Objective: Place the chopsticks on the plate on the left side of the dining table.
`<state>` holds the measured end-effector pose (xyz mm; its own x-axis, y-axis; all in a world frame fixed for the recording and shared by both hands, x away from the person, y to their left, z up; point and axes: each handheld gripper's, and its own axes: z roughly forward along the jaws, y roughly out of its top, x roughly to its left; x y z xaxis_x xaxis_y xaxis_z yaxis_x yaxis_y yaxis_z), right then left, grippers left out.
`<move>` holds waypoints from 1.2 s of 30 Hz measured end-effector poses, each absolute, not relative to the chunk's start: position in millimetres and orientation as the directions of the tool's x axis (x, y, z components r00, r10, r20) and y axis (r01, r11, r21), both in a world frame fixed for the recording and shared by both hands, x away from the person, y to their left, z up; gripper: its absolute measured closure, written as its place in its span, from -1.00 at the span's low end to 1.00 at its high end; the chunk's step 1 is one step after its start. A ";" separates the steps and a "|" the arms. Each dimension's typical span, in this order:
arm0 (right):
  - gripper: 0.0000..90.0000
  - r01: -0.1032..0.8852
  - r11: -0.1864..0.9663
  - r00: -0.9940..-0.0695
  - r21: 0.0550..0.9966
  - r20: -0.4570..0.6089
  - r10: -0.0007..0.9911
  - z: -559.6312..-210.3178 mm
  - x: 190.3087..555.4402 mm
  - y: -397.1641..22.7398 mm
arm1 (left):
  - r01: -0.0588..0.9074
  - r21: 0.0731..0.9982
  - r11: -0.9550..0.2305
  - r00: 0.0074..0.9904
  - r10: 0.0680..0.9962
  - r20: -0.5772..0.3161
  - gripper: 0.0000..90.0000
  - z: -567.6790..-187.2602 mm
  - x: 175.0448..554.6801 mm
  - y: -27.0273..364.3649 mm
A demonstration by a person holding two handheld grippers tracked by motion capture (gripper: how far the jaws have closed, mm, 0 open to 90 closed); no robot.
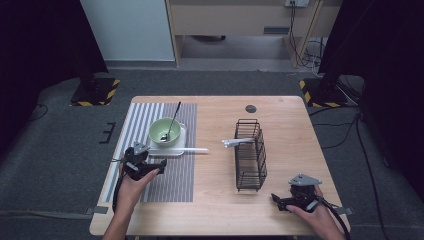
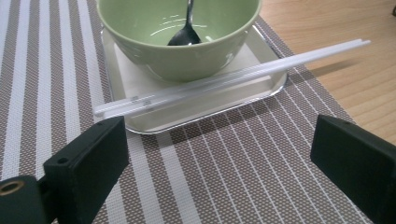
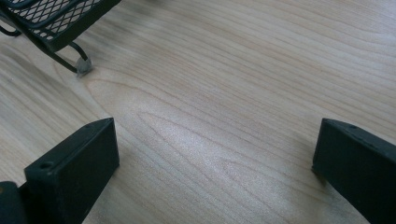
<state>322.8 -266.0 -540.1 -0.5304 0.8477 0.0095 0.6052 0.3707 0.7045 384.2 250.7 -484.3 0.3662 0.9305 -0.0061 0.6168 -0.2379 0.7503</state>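
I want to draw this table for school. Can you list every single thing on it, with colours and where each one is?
bowl: one, green, on the tray
spoon: one, dark, standing in the bowl
tray: one, white, on the mat
chopsticks: one pair, white, lying across the tray's near edge
mat: one, grey and white stripes, table's left part
wire basket: one, black, right of middle
white utensil: one, poking from the basket's left side
table: one, light wood
left gripper: black, open, over the mat
right gripper: black, open, near the front right corner
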 end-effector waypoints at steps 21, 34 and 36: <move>-0.99 0.606 0.371 -0.530 0.704 0.009 0.848 -540.0 322.6 -266.0 | 0.614 0.717 -0.329 0.459 0.888 0.014 -0.92 -489.1 380.4 206.6; -0.99 0.606 0.371 -0.530 0.704 0.008 0.848 -540.1 322.6 -266.0 | 0.604 0.708 -0.366 0.500 0.866 0.021 -0.92 -495.9 378.6 184.3; -0.99 0.606 0.371 -0.530 0.704 0.008 0.848 -540.1 322.6 -266.0 | 0.603 0.710 -0.363 0.498 0.867 0.020 -0.91 -497.7 378.6 182.0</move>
<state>322.6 -266.0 -540.1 -0.5297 0.8482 0.0085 0.6056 0.3712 0.7038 378.6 182.0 -497.7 0.4984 0.8667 0.0202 0.6032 -0.3635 0.7099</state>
